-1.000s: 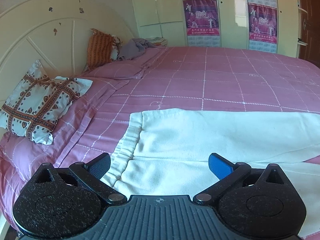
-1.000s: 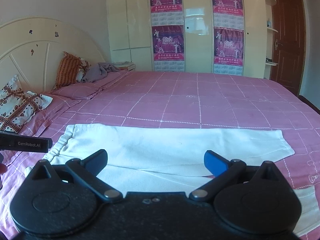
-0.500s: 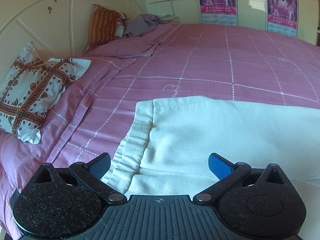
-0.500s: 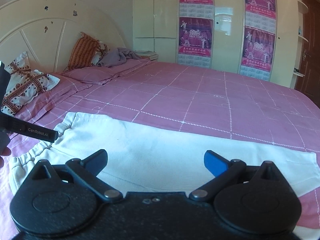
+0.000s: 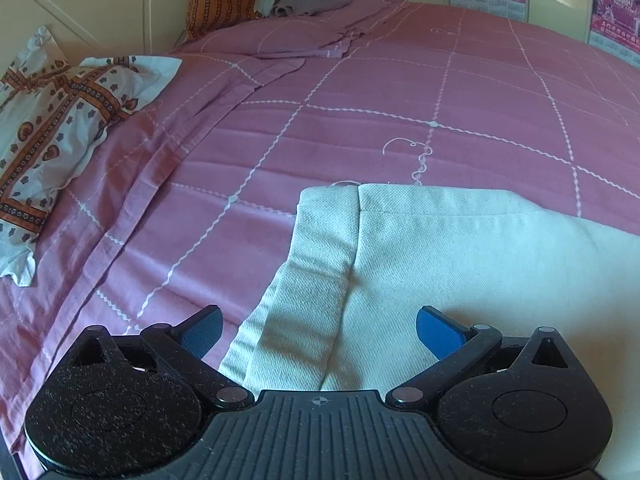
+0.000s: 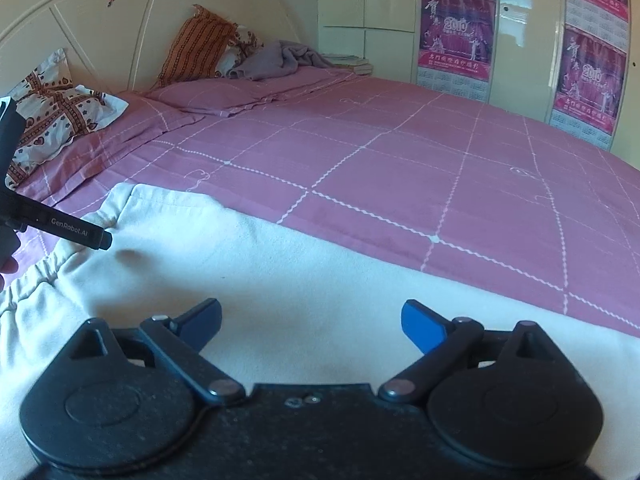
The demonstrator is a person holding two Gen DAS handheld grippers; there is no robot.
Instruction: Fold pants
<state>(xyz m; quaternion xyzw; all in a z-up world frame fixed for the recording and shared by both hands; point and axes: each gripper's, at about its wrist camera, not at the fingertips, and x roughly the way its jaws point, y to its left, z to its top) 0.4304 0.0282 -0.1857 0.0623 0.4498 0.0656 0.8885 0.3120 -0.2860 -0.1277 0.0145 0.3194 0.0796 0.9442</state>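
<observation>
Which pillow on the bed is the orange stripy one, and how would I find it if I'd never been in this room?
Start at the big cream headboard behind the pink bed. Two patterned pillows lean near it; the orange striped pillow is the farther one, standing upright beside a crumpled grey cloth. Unlike the white heart-patterned pillow nearer the camera, it is dark orange with thin lines running up it.

Pants (image 5: 460, 264) cream coarse-woven matt cloth; bedsheet (image 5: 360, 120) pink matt cotton, stitched grid; wardrobe doors (image 6: 392, 4) glossy; left gripper (image 5: 318, 330) speckled matt black plastic
</observation>
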